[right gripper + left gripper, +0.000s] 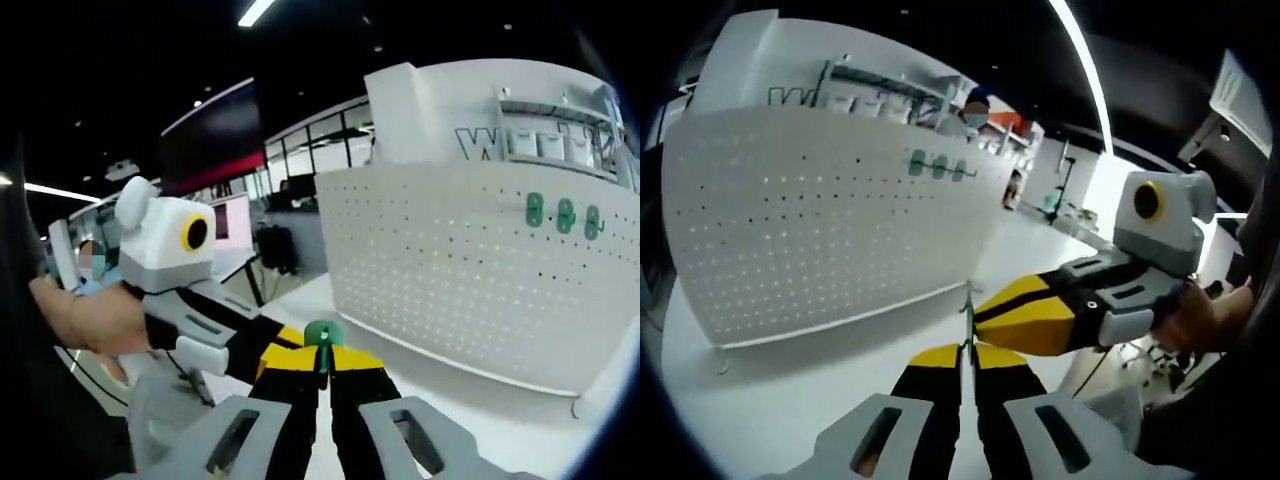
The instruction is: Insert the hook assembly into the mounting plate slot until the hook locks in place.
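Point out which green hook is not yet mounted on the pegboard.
The green hook clamped in the right hand-held gripper, in front of the pegboard; the other three green hooks already sit on it.

A dark ceiling (970, 40) carries a long bright light strip (1085, 65), with another strip light (255, 12) overhead in the right gripper view. A white table (790, 400) spreads below. Behind stands a tall white block (440, 100) with dark lettering (480, 140) and a shelf of white items (890, 95). Glazed partitions (310, 135) and a dark screen (215, 140) lie further back
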`<state>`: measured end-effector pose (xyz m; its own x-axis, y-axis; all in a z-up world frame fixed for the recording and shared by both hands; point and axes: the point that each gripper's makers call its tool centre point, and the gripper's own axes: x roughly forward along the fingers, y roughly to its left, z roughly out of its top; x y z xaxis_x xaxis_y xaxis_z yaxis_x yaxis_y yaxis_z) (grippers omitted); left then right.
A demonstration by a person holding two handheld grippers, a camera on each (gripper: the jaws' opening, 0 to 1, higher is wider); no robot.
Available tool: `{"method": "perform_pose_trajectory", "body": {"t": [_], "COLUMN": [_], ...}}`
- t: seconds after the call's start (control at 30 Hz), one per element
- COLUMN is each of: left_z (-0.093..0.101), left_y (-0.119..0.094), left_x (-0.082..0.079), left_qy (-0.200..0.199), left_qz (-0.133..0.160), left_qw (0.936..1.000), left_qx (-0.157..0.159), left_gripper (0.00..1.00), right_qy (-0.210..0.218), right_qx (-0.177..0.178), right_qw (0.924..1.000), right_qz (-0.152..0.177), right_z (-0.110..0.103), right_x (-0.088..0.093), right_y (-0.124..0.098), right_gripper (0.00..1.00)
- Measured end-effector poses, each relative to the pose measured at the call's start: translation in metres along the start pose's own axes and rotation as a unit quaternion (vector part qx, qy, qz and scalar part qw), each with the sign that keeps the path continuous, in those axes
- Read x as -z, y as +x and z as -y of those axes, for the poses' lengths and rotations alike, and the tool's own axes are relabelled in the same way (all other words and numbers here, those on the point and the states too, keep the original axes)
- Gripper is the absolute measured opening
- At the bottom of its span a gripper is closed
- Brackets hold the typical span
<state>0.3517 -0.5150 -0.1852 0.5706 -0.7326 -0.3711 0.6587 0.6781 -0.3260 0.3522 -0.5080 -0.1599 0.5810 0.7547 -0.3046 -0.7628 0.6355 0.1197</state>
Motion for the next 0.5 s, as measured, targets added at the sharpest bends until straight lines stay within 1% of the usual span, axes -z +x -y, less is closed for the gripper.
{"method": "perform_pose_trajectory", "body": {"t": [0.23,0.33,0.43,0.5], "left_z": [0.001,0.002,0.001,-0.001], "left_y": [-0.003,-0.003,-0.005,-0.006], "left_x": [-0.004,-0.004,-0.007,-0.009], "left_qy": [-0.037,-0.036,-0.034,-0.043], "left_qz": [0.018,0.017,0.027,0.033], "left_qw": [0.9992,0.9992,0.9991,0.9985], "left_qx": [0.004,0.003,-0.002,-0.004], "left_gripper": [0.02,0.02,0.02,0.02], "right_qy": [-0.020,-0.016,-0.009,-0.002], "right_qx": [0.009,0.008,0.009,0.010], "right_qw": [0.9997,0.9997,0.9997,0.9997], "right_qz": [0.014,0.015,0.019,0.023], "right_z": [-0.002,-0.002,0.000,0.001], "right_x": [-0.008,-0.008,-0.010,-0.012], "right_y": [0.000,0.000,-0.001,-0.002], "right_gripper": [0.02,0.02,0.05,0.06]}}
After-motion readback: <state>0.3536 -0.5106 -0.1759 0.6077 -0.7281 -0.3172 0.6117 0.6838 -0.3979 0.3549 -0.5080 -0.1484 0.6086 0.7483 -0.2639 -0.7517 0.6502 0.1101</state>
